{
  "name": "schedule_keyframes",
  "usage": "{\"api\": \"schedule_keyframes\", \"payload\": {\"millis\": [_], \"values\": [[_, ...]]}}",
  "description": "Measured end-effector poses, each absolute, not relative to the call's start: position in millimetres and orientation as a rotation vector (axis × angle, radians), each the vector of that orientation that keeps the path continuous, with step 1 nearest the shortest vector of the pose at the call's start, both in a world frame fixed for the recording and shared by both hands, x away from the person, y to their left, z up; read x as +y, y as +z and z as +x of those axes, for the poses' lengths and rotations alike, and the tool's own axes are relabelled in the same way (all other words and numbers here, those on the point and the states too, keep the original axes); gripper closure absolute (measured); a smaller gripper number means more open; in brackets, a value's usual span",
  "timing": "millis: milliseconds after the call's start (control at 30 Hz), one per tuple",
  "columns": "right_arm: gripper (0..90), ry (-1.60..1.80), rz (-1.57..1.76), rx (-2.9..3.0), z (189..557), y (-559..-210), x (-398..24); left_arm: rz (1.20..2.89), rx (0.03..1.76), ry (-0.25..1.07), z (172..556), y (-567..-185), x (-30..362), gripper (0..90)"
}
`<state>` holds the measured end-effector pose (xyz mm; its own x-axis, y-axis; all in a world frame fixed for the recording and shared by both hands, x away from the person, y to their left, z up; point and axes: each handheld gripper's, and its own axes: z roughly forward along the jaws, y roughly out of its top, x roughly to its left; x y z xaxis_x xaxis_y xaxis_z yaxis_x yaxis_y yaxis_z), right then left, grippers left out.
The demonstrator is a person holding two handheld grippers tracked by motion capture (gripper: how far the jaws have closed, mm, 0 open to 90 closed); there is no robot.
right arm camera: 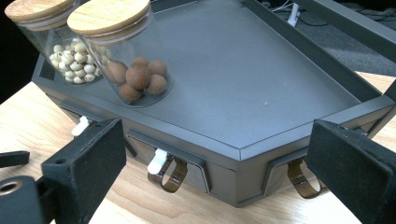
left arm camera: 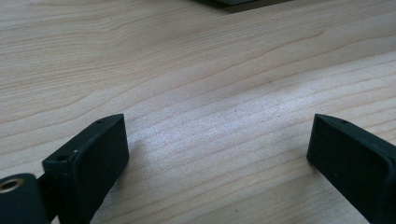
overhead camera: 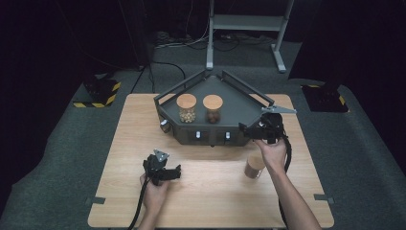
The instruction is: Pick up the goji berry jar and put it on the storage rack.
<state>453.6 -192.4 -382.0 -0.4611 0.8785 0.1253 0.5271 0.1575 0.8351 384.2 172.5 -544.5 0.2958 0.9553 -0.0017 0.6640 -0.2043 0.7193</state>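
Note:
A dark grey tray stands at the back middle of the wooden table. On it are two wooden-lidded jars: one with pale beads and one with brown balls. A third jar with brown contents stands on the table beside the right forearm. My right gripper is open at the tray's front right corner, nothing between its jaws. In the right gripper view the brown-ball jar and the bead jar stand beyond the open right gripper. My left gripper rests open and low over bare wood.
White levers and brown clips line the tray's front face. The tray has raised rails along its back sides. A metal stand is on the floor behind the table, with striped blocks at the left.

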Motion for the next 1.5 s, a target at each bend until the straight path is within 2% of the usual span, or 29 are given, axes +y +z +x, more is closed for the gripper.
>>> {"api": "schedule_keyframes", "payload": {"millis": [1500], "values": [[5.8,1.240,1.254,2.056,436.3,-397.6,-207.7,1.951,1.440,0.609,384.2,-544.5,172.5,5.6]]}}
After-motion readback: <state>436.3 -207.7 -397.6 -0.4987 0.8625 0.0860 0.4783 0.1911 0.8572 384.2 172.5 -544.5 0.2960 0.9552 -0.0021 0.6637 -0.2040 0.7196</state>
